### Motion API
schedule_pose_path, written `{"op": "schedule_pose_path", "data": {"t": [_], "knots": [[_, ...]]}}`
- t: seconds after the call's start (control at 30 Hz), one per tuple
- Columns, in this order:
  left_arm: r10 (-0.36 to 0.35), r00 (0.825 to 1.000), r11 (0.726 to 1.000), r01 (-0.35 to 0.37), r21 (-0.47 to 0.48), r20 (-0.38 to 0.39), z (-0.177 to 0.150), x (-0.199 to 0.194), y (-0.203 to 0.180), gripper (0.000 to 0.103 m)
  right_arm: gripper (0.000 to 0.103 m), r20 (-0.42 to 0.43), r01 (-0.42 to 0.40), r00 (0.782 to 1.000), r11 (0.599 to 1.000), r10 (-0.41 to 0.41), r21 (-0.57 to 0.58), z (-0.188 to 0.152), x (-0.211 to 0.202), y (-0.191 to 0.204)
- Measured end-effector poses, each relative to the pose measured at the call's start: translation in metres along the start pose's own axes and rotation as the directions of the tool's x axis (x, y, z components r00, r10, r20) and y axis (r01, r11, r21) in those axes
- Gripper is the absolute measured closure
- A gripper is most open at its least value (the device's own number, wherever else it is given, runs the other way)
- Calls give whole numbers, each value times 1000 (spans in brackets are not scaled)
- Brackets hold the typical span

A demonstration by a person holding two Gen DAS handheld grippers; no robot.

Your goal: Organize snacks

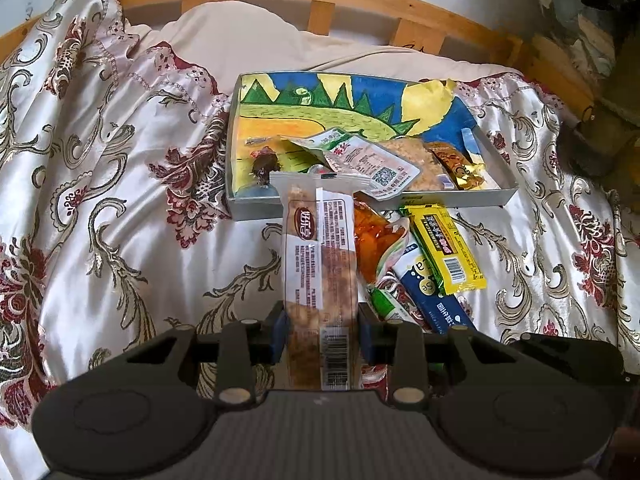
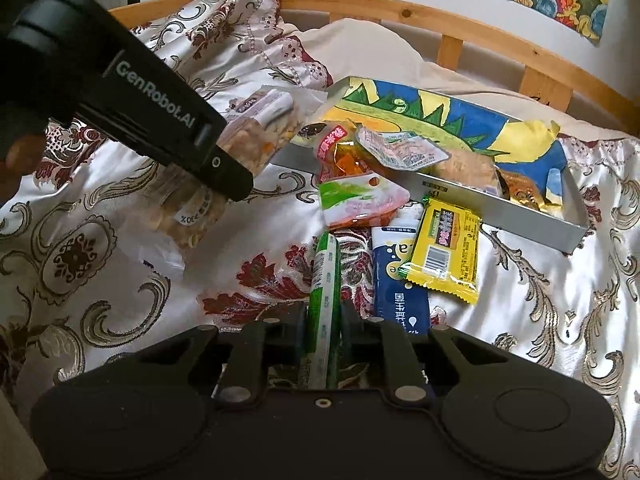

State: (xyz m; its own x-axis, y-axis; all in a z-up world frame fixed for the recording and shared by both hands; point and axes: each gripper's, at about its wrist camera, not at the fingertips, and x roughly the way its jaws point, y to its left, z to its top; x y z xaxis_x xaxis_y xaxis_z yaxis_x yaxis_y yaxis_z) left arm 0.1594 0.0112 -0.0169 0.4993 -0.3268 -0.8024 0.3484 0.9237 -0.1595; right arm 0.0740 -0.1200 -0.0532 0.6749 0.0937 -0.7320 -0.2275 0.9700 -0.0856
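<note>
While the left gripper (image 1: 320, 332) is clamped on a long clear snack packet (image 1: 318, 264) held above the bed (image 1: 120, 200), the right gripper (image 2: 324, 340) is closed on a slim green packet (image 2: 325, 280). Just in front of the painted tray (image 1: 248, 204) lie a yellow packet (image 1: 444, 250), a blue packet (image 1: 432, 296) and an orange packet (image 1: 374, 240); other snacks sit inside the tray.

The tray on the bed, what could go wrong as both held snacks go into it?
The tray sits on soft, rumpled bedding and could tip if pressed. A white packet already overhangs its front wall, so the left gripper's long clear packet could knock it off. The right gripper pinches its green packet by one edge; it might slip.
</note>
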Motion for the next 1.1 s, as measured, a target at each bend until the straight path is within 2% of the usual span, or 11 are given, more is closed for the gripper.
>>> {"op": "schedule_pose_path", "data": {"t": [0.3,0.9,1.1], "knots": [[-21,999,1000,22,-15,25,0,-5,1,64,85,36,45,998,995,-41,-93,-4,-17,12],[-18,996,999,22,-44,85,3,-11,5,64,85,127,98,989,988,-83,-121,3,-29,11],[-13,992,999,19,-44,129,5,-17,4,64,85,158,117,983,986,-98,-118,5,-33,9]]}}
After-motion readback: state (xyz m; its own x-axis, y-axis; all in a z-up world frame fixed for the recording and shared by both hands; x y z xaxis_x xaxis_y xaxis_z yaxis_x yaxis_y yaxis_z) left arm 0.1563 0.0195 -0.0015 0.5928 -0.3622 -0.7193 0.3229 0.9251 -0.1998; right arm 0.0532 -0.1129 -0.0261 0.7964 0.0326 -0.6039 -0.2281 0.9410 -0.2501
